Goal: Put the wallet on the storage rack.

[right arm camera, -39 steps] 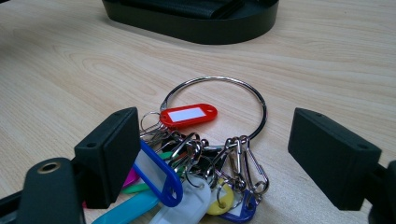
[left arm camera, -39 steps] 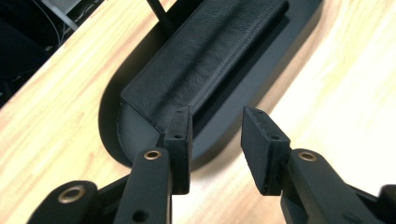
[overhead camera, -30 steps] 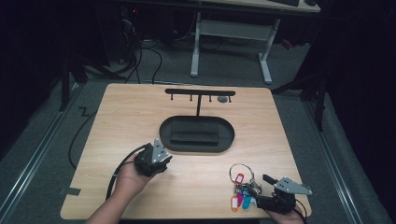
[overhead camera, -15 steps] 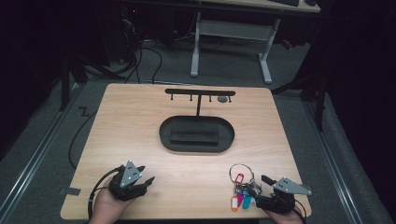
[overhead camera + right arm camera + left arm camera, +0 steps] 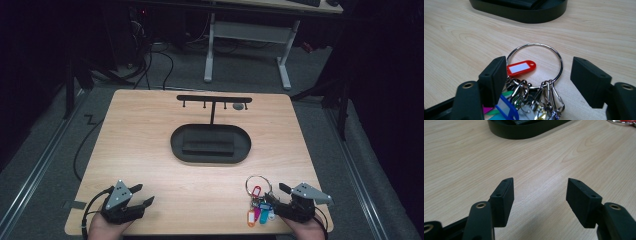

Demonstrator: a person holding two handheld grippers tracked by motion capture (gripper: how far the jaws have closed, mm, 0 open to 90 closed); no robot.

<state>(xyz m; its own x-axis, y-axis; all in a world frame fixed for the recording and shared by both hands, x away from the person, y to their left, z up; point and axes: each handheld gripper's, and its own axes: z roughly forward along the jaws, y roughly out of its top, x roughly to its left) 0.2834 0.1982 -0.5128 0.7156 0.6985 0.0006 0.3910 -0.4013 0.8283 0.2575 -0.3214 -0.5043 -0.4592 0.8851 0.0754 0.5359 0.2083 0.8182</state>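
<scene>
Both tongs sit at the near edge of the wooden surface (image 5: 150, 145). The left tongs (image 5: 142, 195) are spread wide with nothing between them. The right tongs (image 5: 276, 195) gape open too, straddling the key ring (image 5: 535, 65) and its colored tags (image 5: 521, 67) (lower tags cut off, hard to read). The black oval tray (image 5: 210, 143) lies mid-surface, with a hook rack (image 5: 214, 99) standing behind it.
</scene>
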